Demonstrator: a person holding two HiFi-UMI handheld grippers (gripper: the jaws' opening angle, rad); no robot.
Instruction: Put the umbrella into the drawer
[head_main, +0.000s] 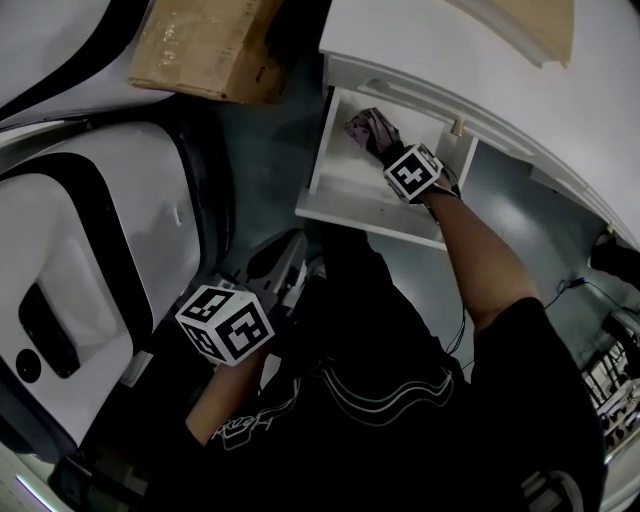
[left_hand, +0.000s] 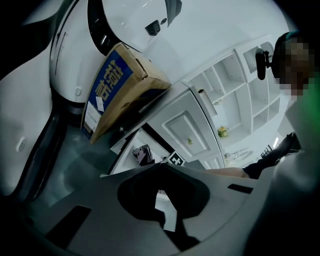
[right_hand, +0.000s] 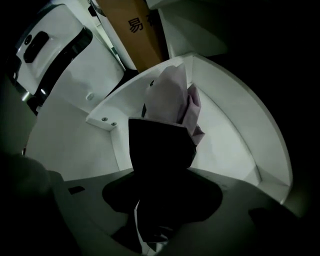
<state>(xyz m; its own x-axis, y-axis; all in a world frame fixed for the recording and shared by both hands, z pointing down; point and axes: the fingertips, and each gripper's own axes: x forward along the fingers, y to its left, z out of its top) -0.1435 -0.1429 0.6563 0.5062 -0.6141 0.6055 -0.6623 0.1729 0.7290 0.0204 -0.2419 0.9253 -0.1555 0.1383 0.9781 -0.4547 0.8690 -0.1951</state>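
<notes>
The right tongs (head_main: 388, 148), pointing steeply down, grip the folded lilac umbrella (head_main: 365, 127) inside the open white drawer (head_main: 330, 200), its walls close around both, while the left tongs (left_hand: 164, 210) hang empty, jaw state too dark to tell, beside a white-and-black machine (head_main: 90, 230), with a cardboard box (head_main: 205, 45) beyond.

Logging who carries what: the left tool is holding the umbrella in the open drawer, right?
No: the right tool, not the left, is holding the umbrella in the open drawer. The head view shows this.
</notes>
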